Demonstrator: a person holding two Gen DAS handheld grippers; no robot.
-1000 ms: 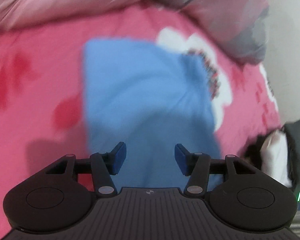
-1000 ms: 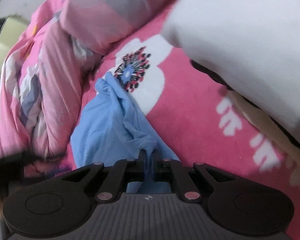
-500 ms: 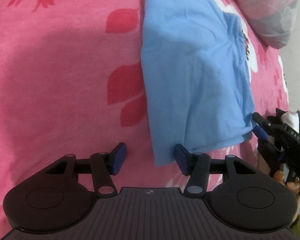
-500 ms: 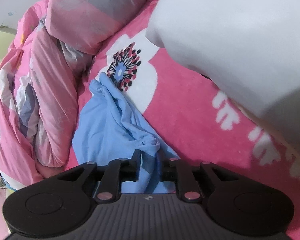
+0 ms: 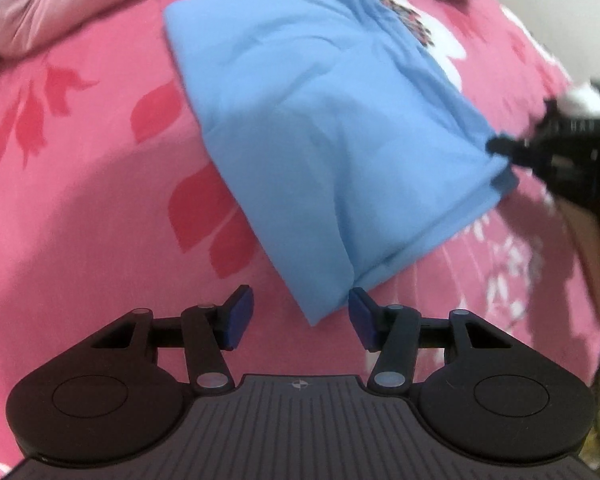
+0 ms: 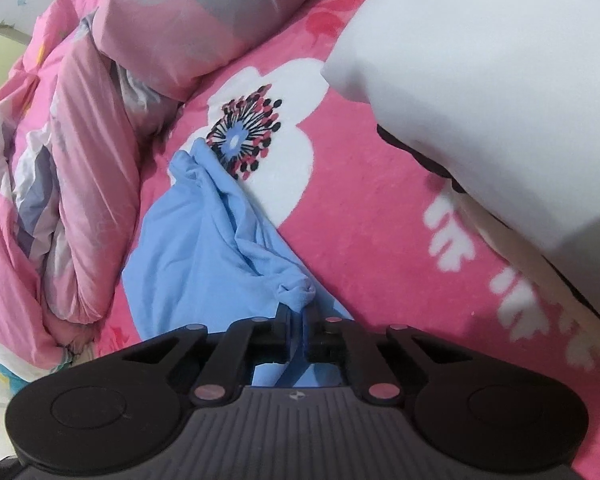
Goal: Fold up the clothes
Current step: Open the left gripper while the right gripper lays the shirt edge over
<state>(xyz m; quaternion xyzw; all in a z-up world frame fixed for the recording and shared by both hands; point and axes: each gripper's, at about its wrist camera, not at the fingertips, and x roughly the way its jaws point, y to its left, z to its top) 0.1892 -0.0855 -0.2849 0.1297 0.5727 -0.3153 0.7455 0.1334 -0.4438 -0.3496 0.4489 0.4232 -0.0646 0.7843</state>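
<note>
- Currently the blue garment [image 5: 332, 128] lies on the pink floral bedsheet [image 5: 80, 200], already doubled over, with layered hems showing along its near-right edge.
- Its long axis in the left wrist view runs from the far left down to the near corner, which points straight at the left gripper [image 5: 301, 317].
- Left gripper: jaws wide apart, holding nothing. The near corner of the garment sits in the gap, closer to the right-hand pad; I can't tell whether it touches.
- Right gripper [image 6: 298, 320]: jaws closed onto a bunched corner of the garment. In the left view it shows as a blurred dark shape at the garment's right corner.
- So the right corner is held and the near corner is loose; the left gripper is clearly the nearer one to that loose corner.
- Judgement: a short forward push and a close would take that corner, giving both ends of the near-right hem in hand.
- Risk: the corner is thin and off-centre in the gap, so the pads could close on one layer only.
- Also around: pink quilt [image 6: 60, 184] bundled at far left, pillow [image 6: 204, 20] at the far end, white folded cloth [image 6: 500, 80] on the right.
</note>
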